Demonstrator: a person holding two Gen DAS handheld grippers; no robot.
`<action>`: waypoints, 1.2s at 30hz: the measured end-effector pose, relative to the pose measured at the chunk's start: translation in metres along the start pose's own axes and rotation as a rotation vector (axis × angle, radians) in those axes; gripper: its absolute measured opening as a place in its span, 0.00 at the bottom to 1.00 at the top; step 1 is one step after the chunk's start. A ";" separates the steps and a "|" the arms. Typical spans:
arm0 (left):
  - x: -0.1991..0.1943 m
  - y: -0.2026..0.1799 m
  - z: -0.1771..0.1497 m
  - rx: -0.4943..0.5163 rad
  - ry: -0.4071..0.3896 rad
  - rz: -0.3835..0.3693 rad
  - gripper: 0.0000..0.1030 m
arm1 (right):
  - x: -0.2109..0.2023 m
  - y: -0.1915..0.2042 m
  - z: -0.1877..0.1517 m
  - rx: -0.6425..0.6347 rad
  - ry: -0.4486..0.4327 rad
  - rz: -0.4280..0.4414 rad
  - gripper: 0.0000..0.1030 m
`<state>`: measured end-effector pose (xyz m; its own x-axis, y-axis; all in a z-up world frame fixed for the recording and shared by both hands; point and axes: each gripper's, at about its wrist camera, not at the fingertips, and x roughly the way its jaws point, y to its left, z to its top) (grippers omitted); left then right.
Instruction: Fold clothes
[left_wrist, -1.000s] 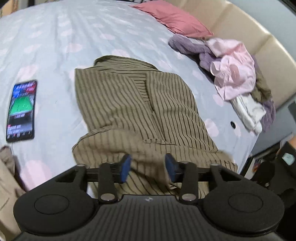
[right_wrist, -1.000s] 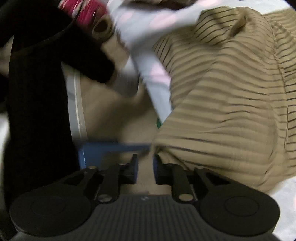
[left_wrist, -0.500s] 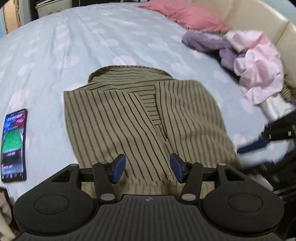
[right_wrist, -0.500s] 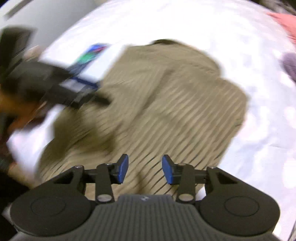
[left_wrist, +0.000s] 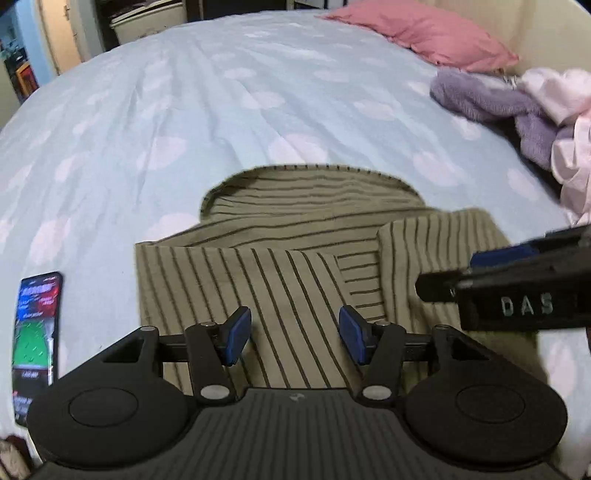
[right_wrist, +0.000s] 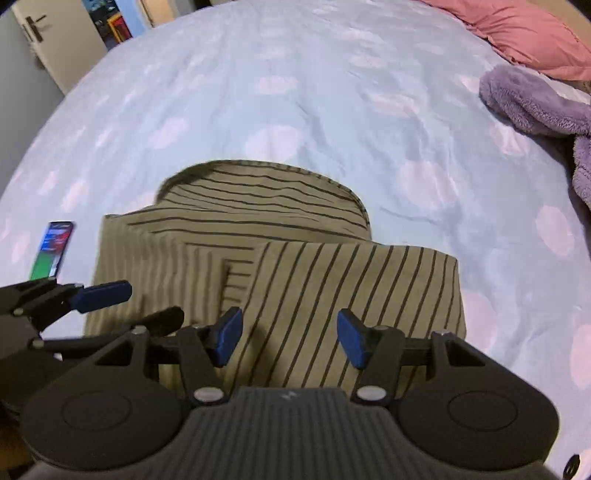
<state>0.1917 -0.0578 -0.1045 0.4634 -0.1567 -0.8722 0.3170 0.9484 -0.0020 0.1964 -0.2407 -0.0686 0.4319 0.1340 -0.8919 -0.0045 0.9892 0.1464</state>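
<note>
One pink garment (left_wrist: 565, 122), left-view only.

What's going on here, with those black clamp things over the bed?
A person holds a two-finger gripper in each hand and is folding a striped olive shirt on the bed. Both side panels lie folded in over the middle. The left gripper and right gripper are open above its near edge, gripping nothing. A phone lies to the left; unfolded clothes are heaped to the right.
</note>
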 end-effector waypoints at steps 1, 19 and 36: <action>0.006 -0.001 0.000 0.001 0.009 -0.003 0.49 | 0.007 -0.003 0.000 0.001 0.017 -0.004 0.58; -0.079 0.037 0.024 -0.090 -0.154 -0.111 0.00 | -0.085 -0.033 0.013 0.028 -0.196 0.153 0.01; -0.362 0.114 0.037 -0.251 -0.818 -0.187 0.00 | -0.407 -0.073 0.027 0.099 -0.880 0.349 0.01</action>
<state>0.0912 0.0967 0.2289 0.9008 -0.3726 -0.2229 0.2997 0.9051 -0.3017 0.0454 -0.3687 0.2952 0.9450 0.2884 -0.1544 -0.2028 0.8869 0.4150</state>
